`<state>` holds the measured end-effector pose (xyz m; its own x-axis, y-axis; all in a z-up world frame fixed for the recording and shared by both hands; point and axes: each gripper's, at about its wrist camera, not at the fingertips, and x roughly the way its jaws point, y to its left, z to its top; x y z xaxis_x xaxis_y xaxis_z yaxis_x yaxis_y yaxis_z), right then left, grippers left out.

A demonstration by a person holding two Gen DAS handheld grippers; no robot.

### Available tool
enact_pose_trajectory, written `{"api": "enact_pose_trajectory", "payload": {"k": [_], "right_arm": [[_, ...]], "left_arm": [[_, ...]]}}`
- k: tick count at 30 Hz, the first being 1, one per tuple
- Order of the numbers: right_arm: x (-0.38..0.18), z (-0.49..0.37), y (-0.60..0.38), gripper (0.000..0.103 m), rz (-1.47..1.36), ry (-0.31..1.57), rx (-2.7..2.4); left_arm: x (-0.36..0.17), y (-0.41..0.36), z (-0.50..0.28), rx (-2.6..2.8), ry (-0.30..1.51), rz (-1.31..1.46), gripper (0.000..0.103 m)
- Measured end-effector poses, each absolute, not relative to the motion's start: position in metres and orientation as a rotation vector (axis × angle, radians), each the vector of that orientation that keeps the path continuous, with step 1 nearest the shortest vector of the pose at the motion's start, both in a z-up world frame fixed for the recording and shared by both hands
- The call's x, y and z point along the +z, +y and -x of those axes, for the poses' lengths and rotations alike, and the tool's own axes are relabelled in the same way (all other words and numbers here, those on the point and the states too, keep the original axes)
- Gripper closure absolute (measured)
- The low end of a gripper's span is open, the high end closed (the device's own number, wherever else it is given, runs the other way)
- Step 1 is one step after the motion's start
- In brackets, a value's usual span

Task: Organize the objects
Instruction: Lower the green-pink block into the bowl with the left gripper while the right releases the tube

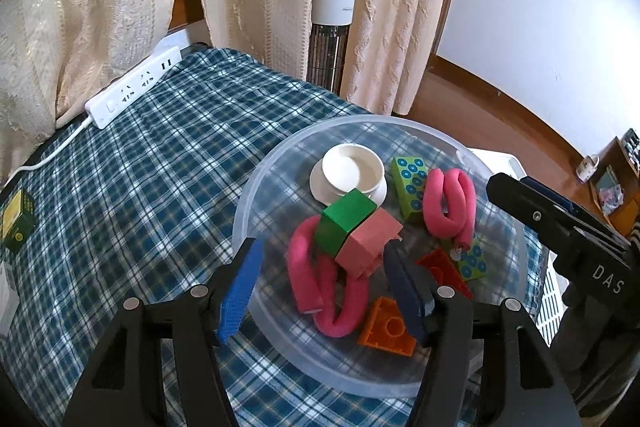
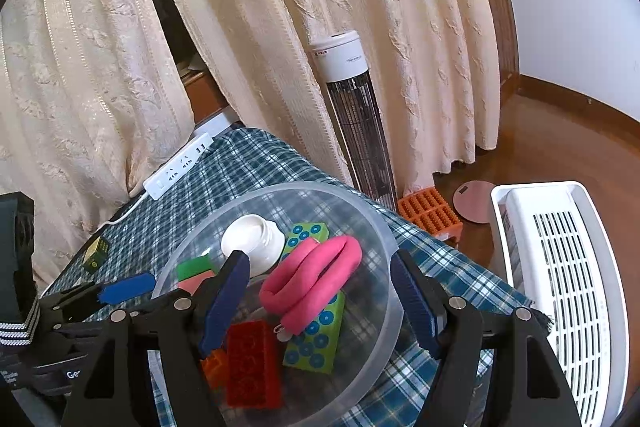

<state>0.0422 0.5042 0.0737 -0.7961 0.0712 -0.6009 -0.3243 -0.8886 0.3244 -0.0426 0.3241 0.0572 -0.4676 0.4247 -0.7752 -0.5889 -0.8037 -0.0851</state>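
**Bowl nearly full, little left outside**

The clear bowl (image 1: 256,187) on the table (image 1: 160,163) already holds the blocks, pink foam rolls (image 1: 448,203) and white cup (image 1: 348,173). The left gripper (image 1: 320,291) hangs over it, jaws apart and empty (the pink block (image 1: 368,241) lies just beyond). The right gripper (image 2: 320,301) is likewise released. Only a small green box (image 1: 16,219) sits outside, perhaps left to collect.

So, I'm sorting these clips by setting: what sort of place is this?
Most likely a room in a home: cream curtains, a tower heater on the wooden floor, and a checked tablecloth.
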Motion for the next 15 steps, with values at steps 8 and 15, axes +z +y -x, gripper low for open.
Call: {"api": "enact_pose_trajectory", "payload": {"k": [8, 15], "right_arm": [[0.078, -0.044, 0.497, 0.027, 0.879, 0.611, 2.729], [0.079, -0.045, 0.494, 0.027, 0.877, 0.612, 2.735]], "left_arm": [[0.062, 0.311, 0.043, 2.287, 0.234, 1.117, 0.038], [0.054, 0.309, 0.057, 2.334, 0.233, 1.146, 0.038]]}}
